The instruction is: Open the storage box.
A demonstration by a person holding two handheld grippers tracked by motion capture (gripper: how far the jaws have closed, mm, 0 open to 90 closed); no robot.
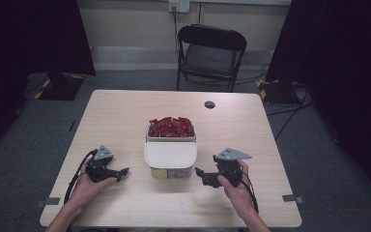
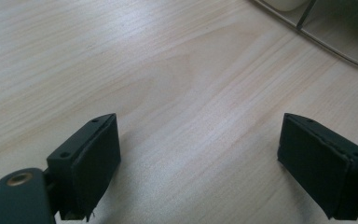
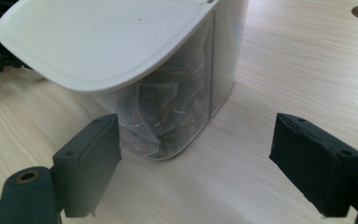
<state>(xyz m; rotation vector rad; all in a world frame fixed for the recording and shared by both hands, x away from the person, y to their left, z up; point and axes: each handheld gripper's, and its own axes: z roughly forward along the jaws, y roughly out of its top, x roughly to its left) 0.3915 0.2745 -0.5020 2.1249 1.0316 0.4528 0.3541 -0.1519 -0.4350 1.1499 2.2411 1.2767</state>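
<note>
A clear plastic container (image 1: 171, 154) stands at the table's middle, with a white lid (image 1: 170, 154) lying over its near half and red packets (image 1: 171, 127) filling its far half. In the right gripper view, tea bags (image 3: 165, 112) show through the container's clear wall under the white lid (image 3: 107, 39). My left gripper (image 1: 124, 171) rests on the table left of the container, open, with bare wood between its fingers (image 2: 93, 163). My right gripper (image 1: 199, 173) sits right of the container, open and pointed at it, holding nothing.
A light wooden table (image 1: 125, 116) carries a round cable hole (image 1: 209, 104) near its far edge. A black folding chair (image 1: 210, 54) stands beyond the table. Dark curtains hang on both sides, and cables trail on the grey floor at right.
</note>
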